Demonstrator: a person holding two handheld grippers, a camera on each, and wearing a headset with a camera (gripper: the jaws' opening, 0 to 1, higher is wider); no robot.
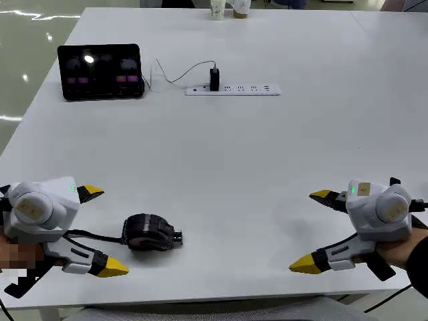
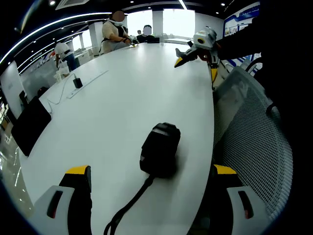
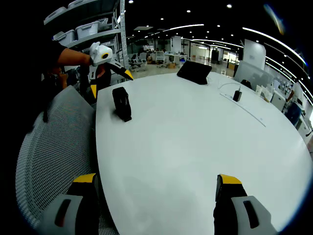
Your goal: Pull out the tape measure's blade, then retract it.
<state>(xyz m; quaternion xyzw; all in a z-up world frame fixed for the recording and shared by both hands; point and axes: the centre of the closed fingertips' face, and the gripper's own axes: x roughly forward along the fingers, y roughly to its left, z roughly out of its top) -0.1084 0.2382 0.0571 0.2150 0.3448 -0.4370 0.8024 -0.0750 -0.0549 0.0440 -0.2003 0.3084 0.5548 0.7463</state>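
- Hovering at the near edge of the table [image 1: 267, 167], the left gripper [image 1: 107, 229] has its jaws spread wide, holding nothing.
- Tape measure [image 1: 150, 233] lies just ahead of those jaws, untouched, blade fully in; pulling out and retracting both look undone.
- Paper cups [image 1: 218, 9] at the far edge: contents hidden.
- Right gripper [image 1: 310, 231], well apart, gapes empty too.

tablet [image 1: 100, 71] near power strip [image 1: 232, 89] on table [image 1: 267, 167].
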